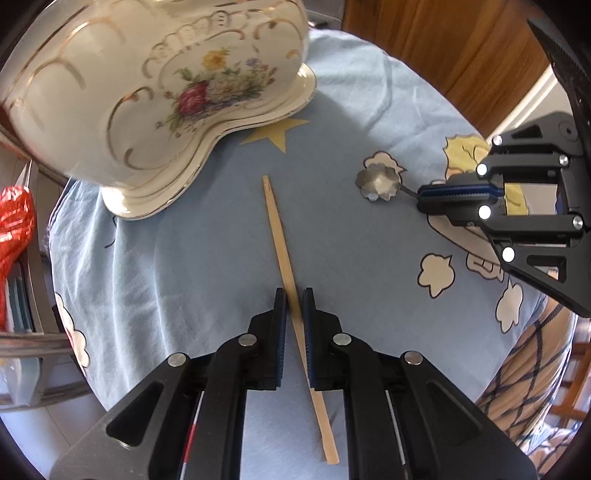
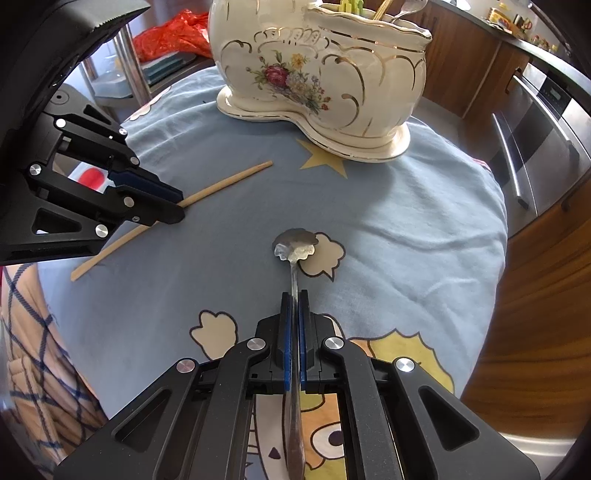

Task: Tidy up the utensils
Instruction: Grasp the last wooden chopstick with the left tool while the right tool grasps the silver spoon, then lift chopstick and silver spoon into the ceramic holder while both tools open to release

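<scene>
1. Left gripper (image 1: 294,295) has its jaws pressed on the wooden chopstick (image 1: 275,229), which lies flat on the cloth-covered bench (image 1: 207,258), its long axis running straight ahead toward the ceramic holder (image 1: 155,96).
2. Right gripper (image 2: 294,295) is clamped on the spoon (image 2: 295,247) handle, bowl pointing forward.
3. Holder stands beyond both tips; the left looks nearer.

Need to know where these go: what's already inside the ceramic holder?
Sticking out of the ceramic holder: a gold-coloured handle, a silver utensil and something green. Its wall hides everything lower down.
</scene>
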The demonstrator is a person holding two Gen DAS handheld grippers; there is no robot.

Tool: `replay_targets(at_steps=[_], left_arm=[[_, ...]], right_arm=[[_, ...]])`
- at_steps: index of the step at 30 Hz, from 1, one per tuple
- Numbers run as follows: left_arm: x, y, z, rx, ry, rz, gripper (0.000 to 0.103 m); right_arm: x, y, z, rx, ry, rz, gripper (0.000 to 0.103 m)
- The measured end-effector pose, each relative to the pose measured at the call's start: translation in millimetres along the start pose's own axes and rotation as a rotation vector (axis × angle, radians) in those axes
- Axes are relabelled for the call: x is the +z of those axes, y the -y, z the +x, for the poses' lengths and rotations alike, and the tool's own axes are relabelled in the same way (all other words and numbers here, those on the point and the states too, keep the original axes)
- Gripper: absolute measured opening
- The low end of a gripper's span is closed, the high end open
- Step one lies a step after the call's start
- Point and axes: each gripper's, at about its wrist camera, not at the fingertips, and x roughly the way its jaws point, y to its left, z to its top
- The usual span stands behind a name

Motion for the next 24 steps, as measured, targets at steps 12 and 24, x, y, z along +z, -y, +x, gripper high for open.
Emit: replay_targets(at_steps=[12,24], left_arm=[[3,0,-17,-0.008,0.141,-0.031,0.006],[-31,-22,-98,-0.062,0.637,-0.169,0.006]], right_arm=[[5,22,-47,0.034,0.197,0.1,0.004],[2,51,-80,0.103,0.456,0.243,0.004]])
